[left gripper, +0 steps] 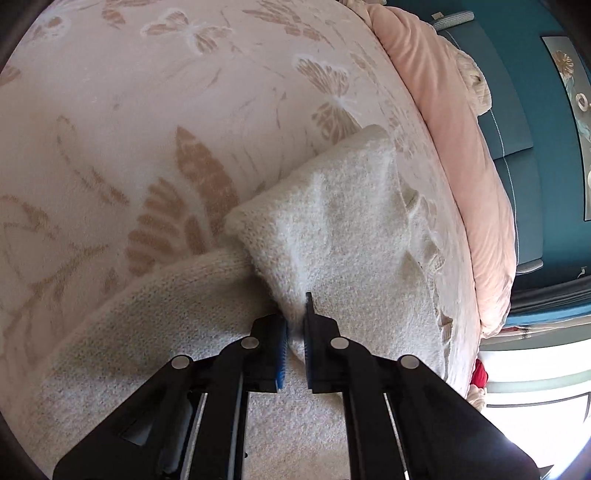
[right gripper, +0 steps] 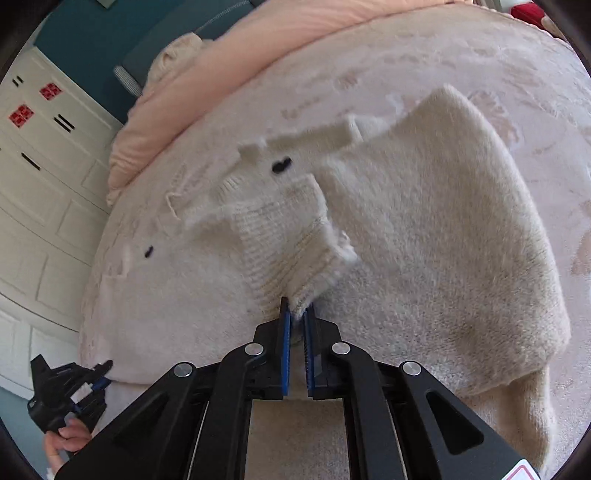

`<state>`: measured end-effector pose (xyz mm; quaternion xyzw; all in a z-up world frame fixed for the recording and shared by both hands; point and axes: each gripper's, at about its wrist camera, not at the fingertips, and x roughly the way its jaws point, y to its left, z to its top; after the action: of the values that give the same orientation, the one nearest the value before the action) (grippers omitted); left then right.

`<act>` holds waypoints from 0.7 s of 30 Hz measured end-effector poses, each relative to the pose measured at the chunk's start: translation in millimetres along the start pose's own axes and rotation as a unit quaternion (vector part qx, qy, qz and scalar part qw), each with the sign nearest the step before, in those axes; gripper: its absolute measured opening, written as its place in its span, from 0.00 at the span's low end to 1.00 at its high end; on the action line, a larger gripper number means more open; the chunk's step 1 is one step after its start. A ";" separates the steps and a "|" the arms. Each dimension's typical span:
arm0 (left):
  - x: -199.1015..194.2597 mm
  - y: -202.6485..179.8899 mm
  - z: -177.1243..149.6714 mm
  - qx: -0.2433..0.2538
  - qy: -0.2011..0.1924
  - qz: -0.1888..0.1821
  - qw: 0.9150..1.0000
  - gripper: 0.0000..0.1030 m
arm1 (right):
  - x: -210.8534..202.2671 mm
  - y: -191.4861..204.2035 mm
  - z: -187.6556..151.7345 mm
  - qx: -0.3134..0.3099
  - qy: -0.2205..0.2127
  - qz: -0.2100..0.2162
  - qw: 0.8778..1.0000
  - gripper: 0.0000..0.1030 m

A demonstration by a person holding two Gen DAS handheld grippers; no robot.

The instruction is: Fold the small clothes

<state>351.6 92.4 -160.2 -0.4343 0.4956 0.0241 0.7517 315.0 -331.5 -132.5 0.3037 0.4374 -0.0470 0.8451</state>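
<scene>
Both hand-held tools point steeply down at the bed. The left gripper (left gripper: 295, 325), a black two-finger tool with blue ribbed pads, has its jaws pressed together on a pinch of the cream fluffy knitted sweater (left gripper: 343, 236), and a fold of the knit rises from the fingertips in a raised, tent-like flap. In the right wrist view the same tool shows at the lower left edge (right gripper: 101, 373), gripped by a person's hand (right gripper: 64, 441) whose fingers curl around the handle, its tip at the near edge of the knit. The right gripper (right gripper: 297, 314), of the same black make with blue pads, is likewise clamped shut, nipping the ribbed cuff or hem band (right gripper: 288, 243) of the sweater, which stands up from the fingertips. The sweater lies spread on the pale pink plush blanket with tan butterfly and leaf print (left gripper: 147, 110), directly ahead of and beneath both tools, with two small dark marks (right gripper: 281, 164) on its upper part. A rolled peach quilt (right gripper: 258, 29) lies along the far edge of the bed.
</scene>
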 end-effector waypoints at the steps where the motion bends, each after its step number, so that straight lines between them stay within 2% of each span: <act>1: 0.2 0.2 -1.0 0.006 -0.002 0.002 1.000 0.07 | -9.7 4.2 0.6 -0.002 -0.020 0.016 1.000 0.06; 2: 1.3 0.5 -1.5 0.014 -0.004 0.004 1.000 0.07 | -12.4 6.3 0.0 -0.007 -0.028 0.016 0.999 0.06; 3: 3.0 -0.9 0.2 0.021 -0.005 0.006 1.000 0.07 | -6.5 4.2 -1.4 -0.012 -0.016 0.001 1.000 0.06; 4: 5.1 -0.6 0.6 0.026 -0.006 0.008 1.000 0.08 | 3.7 -0.2 -3.8 -0.012 0.014 -0.018 1.000 0.07; 5: 4.6 -0.3 -0.7 0.030 -0.010 0.007 0.999 0.08 | 5.7 -4.9 -6.0 -0.007 0.025 -0.018 1.000 0.08; 6: 3.1 -1.9 -0.8 0.035 -0.010 0.008 0.999 0.08 | -3.1 -7.2 -6.6 -0.004 0.012 -0.017 1.000 0.09; 8: -8.6 -8.3 -2.9 0.059 -0.011 0.010 0.998 0.10 | -29.6 -3.3 -8.4 -0.015 -0.020 -0.052 0.998 0.20; 9: -19.2 -10.6 -5.4 0.080 -0.016 0.013 0.997 0.11 | -43.2 -1.8 -9.5 -0.021 -0.035 -0.057 0.998 0.20; 10: -31.3 -13.0 -8.3 0.099 -0.023 0.011 0.995 0.11 | -54.1 3.1 -8.6 -0.030 -0.047 -0.047 0.997 0.20; 12: -55.8 -17.3 -15.2 0.127 -0.049 0.010 0.991 0.14 | -57.7 26.0 -1.9 -0.056 -0.044 -0.024 0.997 0.19; 14: -64.7 -30.2 -17.1 0.145 -0.067 0.007 0.987 0.21 | -41.0 64.2 7.9 -0.084 -0.021 0.018 0.996 0.16; 16: -52.2 -50.7 -14.5 0.161 -0.061 0.008 0.985 0.28 | -6.5 108.3 12.9 -0.111 0.024 0.060 0.992 0.16; 17: -42.4 -59.1 -12.5 0.165 -0.061 0.022 0.984 0.28 | 12.0 126.9 12.5 -0.125 0.044 0.068 0.989 0.16; 19: -16.2 -71.1 -8.6 0.173 -0.053 0.063 0.982 0.29 | 53.8 155.5 7.5 -0.153 0.084 0.067 0.982 0.14; 21: 2.7 -72.9 -4.2 0.178 -0.050 0.105 0.977 0.29 | 84.5 157.7 13.3 -0.171 0.102 0.025 0.980 0.11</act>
<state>384.0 43.1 -116.9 -0.2374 0.4966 0.0363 0.8341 430.7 -195.3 -117.1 0.1690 0.5151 0.0804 0.8364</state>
